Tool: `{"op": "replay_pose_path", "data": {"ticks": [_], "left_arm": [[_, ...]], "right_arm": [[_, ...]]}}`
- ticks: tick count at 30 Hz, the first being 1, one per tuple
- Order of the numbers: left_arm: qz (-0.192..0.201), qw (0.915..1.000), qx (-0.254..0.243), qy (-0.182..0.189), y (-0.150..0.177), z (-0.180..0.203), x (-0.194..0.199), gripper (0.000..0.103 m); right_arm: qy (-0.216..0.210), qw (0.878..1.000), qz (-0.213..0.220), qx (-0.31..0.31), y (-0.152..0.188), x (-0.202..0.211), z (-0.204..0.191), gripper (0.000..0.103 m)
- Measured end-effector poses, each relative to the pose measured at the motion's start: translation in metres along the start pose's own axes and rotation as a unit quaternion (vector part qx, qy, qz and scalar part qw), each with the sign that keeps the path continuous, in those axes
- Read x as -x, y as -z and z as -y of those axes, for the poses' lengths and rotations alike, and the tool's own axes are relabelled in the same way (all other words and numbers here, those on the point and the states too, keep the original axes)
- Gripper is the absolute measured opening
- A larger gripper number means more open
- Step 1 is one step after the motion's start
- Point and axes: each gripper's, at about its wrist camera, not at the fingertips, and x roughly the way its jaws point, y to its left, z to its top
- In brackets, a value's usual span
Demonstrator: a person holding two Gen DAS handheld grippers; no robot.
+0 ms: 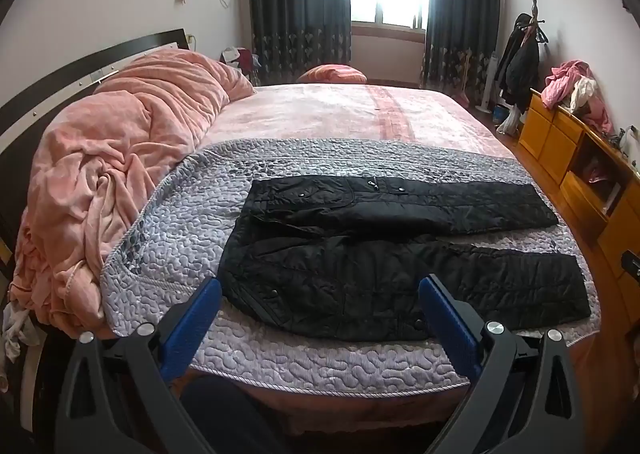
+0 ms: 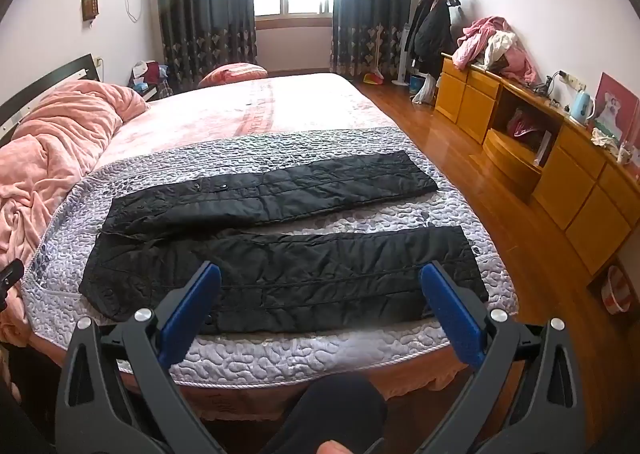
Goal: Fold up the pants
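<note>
An open cubby [image 2: 516,134] in the yellow wooden cabinet [image 2: 576,182] holds something pink that is too small to identify. On the bed, a grey quilted coverlet [image 2: 280,354] carries the black quilted pants [image 2: 280,262], spread flat with both legs running toward the right. The left gripper [image 1: 320,294] stands fully spread, blue pads [image 1: 192,326] gripping nothing, hovering above the waist end. The right gripper [image 2: 320,278] is equally wide and empty, above the nearer leg.
</note>
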Motion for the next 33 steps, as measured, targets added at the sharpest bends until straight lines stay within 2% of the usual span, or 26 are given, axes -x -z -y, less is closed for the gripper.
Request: {"op": "replay_pose_path", "data": {"ticks": [10,33], "left_arm": [[-0.006,1.0,-0.005,0.003,-0.001,0.001,-0.004,0.099],[-0.011,0.9999,-0.002,0.001,0.001,-0.003,-0.008,0.099]], "right_arm": [[0.006,1.0,0.016,0.006,-0.006,0.01,-0.002,0.1],[0.005,1.0,0.013,0.007,-0.007,0.008,-0.003,0.1]]}}
